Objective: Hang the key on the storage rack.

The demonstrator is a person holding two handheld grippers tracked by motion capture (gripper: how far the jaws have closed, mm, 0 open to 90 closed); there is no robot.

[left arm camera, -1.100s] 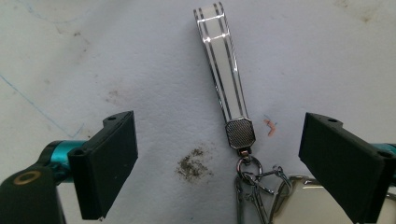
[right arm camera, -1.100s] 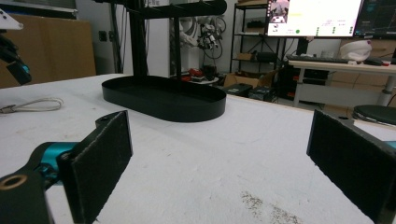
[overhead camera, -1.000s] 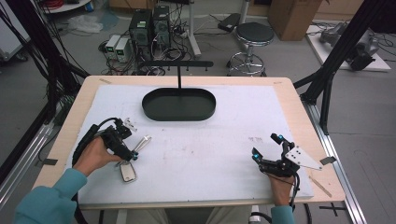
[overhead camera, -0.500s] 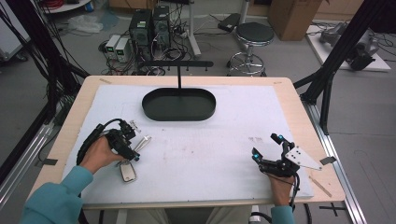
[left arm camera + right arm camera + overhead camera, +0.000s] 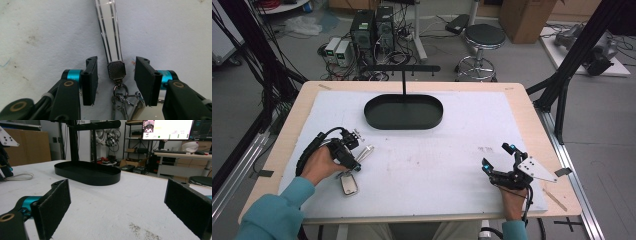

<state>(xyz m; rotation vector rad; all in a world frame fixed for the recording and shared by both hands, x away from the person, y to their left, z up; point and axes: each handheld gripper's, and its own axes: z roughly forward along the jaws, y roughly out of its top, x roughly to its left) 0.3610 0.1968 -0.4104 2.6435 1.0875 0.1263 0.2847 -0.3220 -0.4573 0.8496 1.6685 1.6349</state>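
Note:
A keychain lies on the white mat at the front left: a clear strap [image 5: 366, 151] [image 5: 110, 30], a metal clasp [image 5: 116, 70], key rings [image 5: 122, 100] and a pale fob [image 5: 348, 184]. My left gripper [image 5: 354, 156] [image 5: 116, 73] points down over it. Its jaws have just been closing and stand on either side of the clasp, with a gap on each side, so the pads do not touch it. My right gripper [image 5: 497, 156] [image 5: 117, 205] rests at the front right, open wide, with nothing between its pads.
A black oval tray [image 5: 403, 122] [image 5: 87, 178] sits at the back centre of the mat, with a black T-shaped stand [image 5: 403, 68] rising behind it. The wooden table edge [image 5: 532, 115] frames the mat. Black frame posts stand at both sides.
The left gripper has crept slightly towards the strap, over the keychain. The right gripper has stayed where it was.

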